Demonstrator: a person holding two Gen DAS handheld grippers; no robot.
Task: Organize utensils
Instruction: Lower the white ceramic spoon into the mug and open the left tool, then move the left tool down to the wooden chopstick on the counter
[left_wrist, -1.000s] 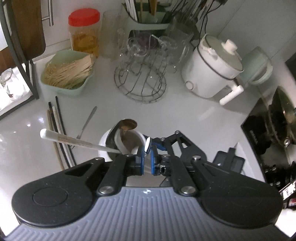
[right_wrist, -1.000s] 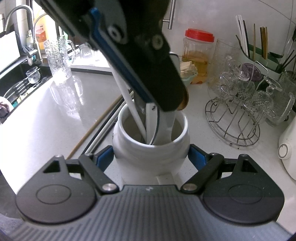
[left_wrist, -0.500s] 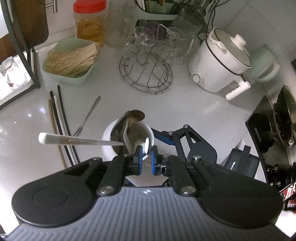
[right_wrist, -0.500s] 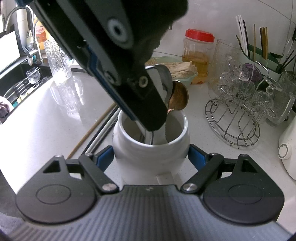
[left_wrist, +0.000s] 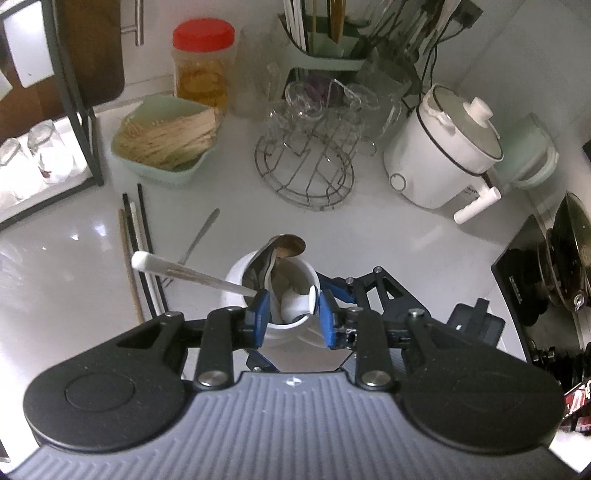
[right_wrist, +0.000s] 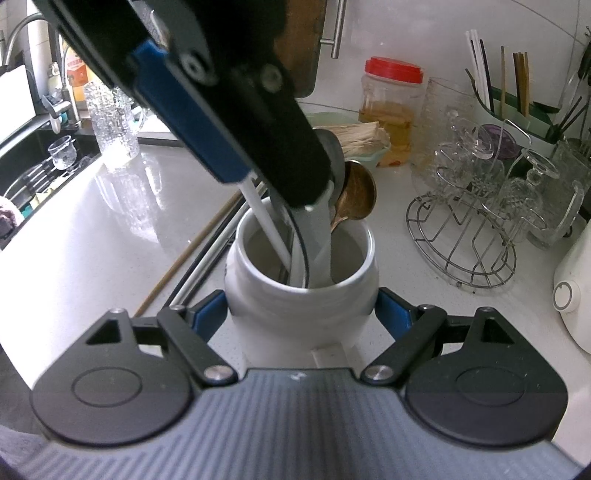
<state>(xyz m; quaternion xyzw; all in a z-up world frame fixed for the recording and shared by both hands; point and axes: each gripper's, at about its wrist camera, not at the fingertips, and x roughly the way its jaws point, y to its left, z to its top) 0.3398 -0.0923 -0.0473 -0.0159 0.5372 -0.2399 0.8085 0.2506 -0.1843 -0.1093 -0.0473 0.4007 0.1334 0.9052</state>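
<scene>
Several chopsticks (left_wrist: 136, 236) and a knife (left_wrist: 197, 236) lie loose on the worktop (left_wrist: 406, 236), left to collect. The white jar (right_wrist: 301, 291) holds spoons (left_wrist: 273, 258); the left claw (left_wrist: 291, 317) is opening above a white spoon, and the right claw (right_wrist: 301, 314) clamps the jar.

The left wrist view looks steeply down from close above the white ceramic utensil jar (left_wrist: 271, 291); the right wrist view faces it (right_wrist: 301, 291) nearly level, closer. Both share the round wire glass rack (left_wrist: 304, 173) (right_wrist: 461, 243).
</scene>
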